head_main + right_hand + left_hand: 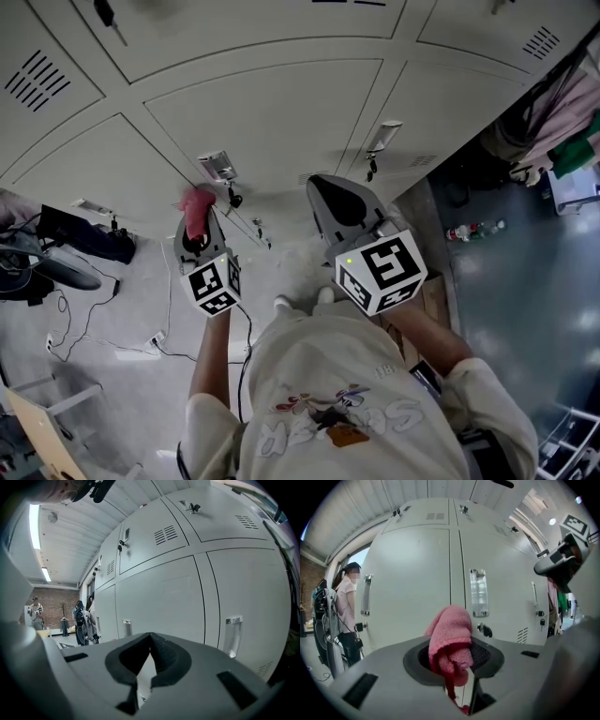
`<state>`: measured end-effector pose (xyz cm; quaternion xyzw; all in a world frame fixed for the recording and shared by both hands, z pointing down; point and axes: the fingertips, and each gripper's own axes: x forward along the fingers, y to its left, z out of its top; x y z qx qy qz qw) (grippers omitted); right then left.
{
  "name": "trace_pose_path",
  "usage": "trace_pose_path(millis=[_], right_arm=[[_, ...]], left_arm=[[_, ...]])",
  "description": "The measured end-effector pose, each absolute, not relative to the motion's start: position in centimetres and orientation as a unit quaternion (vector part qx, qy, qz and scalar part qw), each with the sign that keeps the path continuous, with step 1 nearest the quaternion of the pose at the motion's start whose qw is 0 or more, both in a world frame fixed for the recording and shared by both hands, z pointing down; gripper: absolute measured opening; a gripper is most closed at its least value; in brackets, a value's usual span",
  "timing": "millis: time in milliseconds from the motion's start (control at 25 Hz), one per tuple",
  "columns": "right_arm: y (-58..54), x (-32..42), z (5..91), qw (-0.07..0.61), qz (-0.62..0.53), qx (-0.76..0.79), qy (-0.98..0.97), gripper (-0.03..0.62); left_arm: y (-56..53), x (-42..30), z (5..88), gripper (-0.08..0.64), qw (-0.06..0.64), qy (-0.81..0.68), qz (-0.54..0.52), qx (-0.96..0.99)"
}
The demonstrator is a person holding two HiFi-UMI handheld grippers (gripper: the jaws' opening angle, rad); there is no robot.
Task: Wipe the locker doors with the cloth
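1. Our left gripper [453, 662] has its jaws clamped on the pink cloth [450, 637]. The cloth is folded into a wad that bulges up and forward past the jaw tips.
2. Our right gripper [149, 641] holds nothing. Its dark pads meet at the tips, with only a thin slit lower down.
3. Straight ahead of both grippers stand the pale grey locker doors [267, 117], smooth panels split by narrow seams. We cannot tell whether the cloth touches them.
4. Just beyond the cloth, slightly to its right, a metal handle [478, 592] sits on one door, with a dark lock [485, 630] below it.
5. Ahead of the right gripper and to its right is another handle [233, 634]. Vent slots [166, 535] are cut into a door higher up.
6. Below the left gripper the floor [131, 309] is pale and grey, and thin black cables [80, 323] trail across it.
7. To the right of the right gripper, past the end of the lockers, the floor is darker and a bottle [473, 230] lies on it.
8. Far off to the left of the left gripper a person [347, 606] stands by the lockers.
9. Left of the right gripper we see a brick wall [49, 603] in the distance and strip lights [34, 518] on the ceiling.
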<state>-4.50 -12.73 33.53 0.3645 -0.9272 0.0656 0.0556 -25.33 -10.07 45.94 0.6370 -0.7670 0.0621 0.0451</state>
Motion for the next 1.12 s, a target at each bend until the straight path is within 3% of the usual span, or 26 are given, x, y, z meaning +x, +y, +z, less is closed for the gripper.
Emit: trace_pose_path(millis=[440,840,1120], right_arm=[[-12.1,-3.6,32.4,0.024,0.051,0.389,-0.919,0.002],[-10.6,-2.2,34.0,0.011,0.066,0.416,-0.907,0.002],[-9.7,-2.5,34.5,0.015,0.064,0.419,-0.906,0.002]], left_arm=[[-6.9,-20.4,34.8,0.114,0.018,-0.744,0.010,0.668],[-4.8,-17.1,34.0,0.114,0.065,-0.728,-0.014,0.682],[-4.3,-16.9,33.1,0.114,0.051,-0.722,-0.009,0.690]])
